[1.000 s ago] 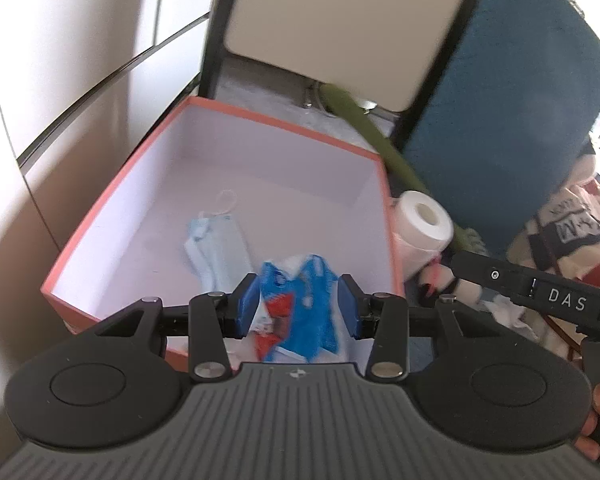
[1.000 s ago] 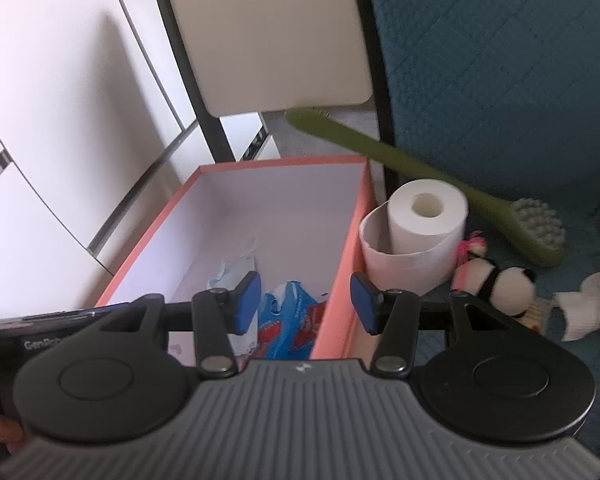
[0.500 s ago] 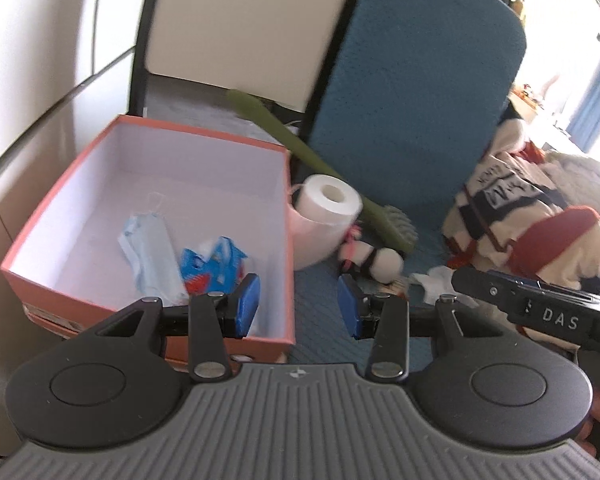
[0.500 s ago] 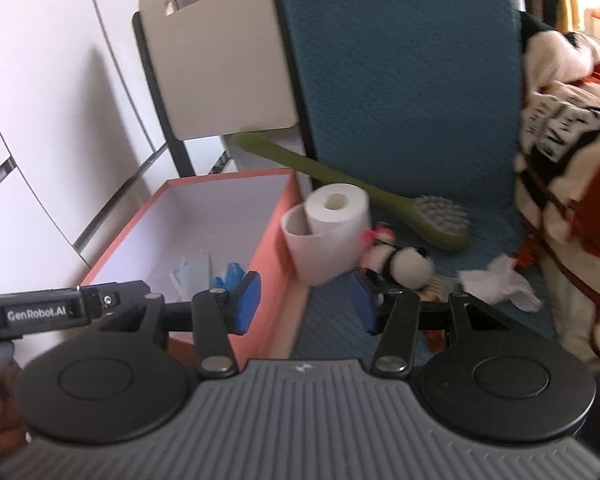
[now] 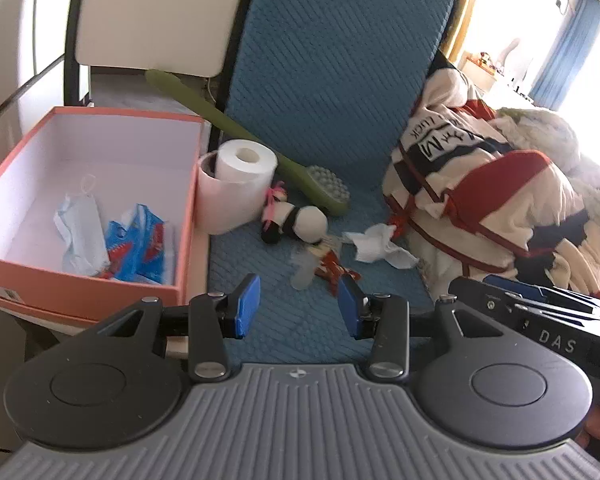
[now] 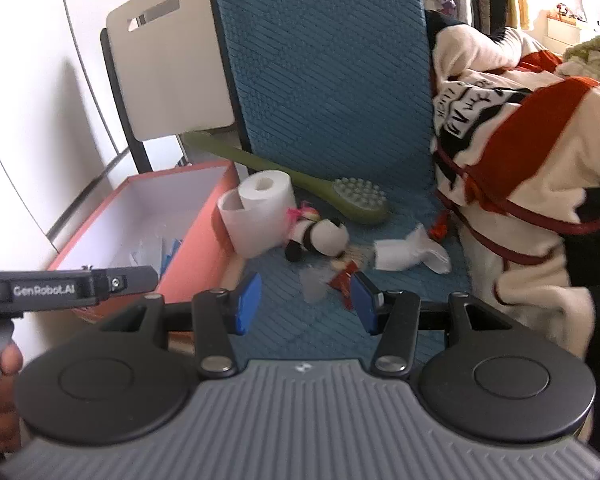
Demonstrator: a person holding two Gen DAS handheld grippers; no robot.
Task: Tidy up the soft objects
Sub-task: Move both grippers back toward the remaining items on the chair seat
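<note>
An orange box (image 5: 76,288) (image 6: 196,248) stands at the left and holds a pale blue face mask (image 5: 80,232) and a blue and red tissue pack (image 5: 140,244). On the blue quilted seat (image 5: 284,320) lie a panda plush (image 5: 296,222) (image 6: 320,236), a crumpled white cloth (image 5: 380,246) (image 6: 408,254), a small clear bottle (image 5: 304,266) and a red wrapper (image 5: 334,268). My left gripper (image 5: 298,306) is open and empty above the seat, near the bottle. My right gripper (image 6: 306,304) is open and empty over the same spot.
A toilet paper roll (image 5: 238,188) (image 6: 260,208) stands beside the box. A green long-handled brush (image 5: 252,140) (image 6: 340,196) leans behind it. A pile of white, red and black clothing (image 5: 492,208) (image 6: 520,160) fills the right. A white chair back (image 6: 168,64) stands behind the box.
Both grippers have swung right, away from the box toward the seat. The left gripper let go of the blue tissue pack, which now lies in the box.
</note>
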